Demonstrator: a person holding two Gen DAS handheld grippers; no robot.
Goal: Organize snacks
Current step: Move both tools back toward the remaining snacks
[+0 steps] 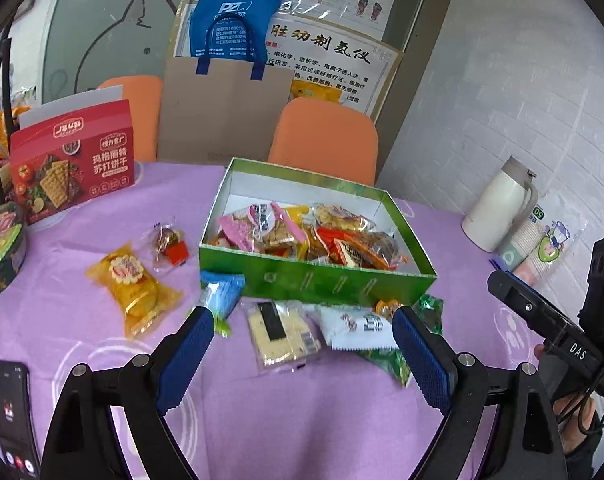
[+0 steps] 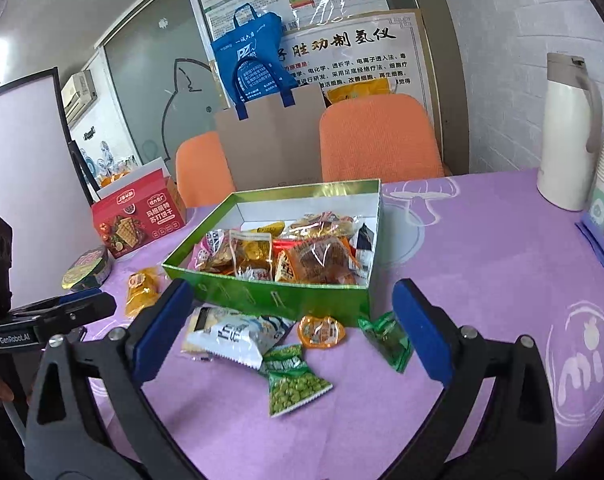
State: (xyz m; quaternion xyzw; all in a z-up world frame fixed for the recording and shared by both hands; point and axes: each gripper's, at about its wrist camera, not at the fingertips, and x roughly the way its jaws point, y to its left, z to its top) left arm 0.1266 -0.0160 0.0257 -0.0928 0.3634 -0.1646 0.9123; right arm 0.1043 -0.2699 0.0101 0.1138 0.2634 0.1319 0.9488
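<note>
- Purple tablecloth [image 1: 342, 420] carries my green box [image 1: 318, 280], already well stocked with wrapped snacks.
- Left outside, by my count: white packet [image 2: 230, 338], green pea packets [image 2: 294, 384], yellow cake packet [image 1: 136, 288], and others near the front wall.
- Left gripper [image 1: 302, 344] and right gripper [image 2: 290, 320] both gape apart, holding nothing.

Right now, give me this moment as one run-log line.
left claw: open, empty | right claw: open, empty | green box: part filled | loose packets: in front of and left of box, on table
</note>
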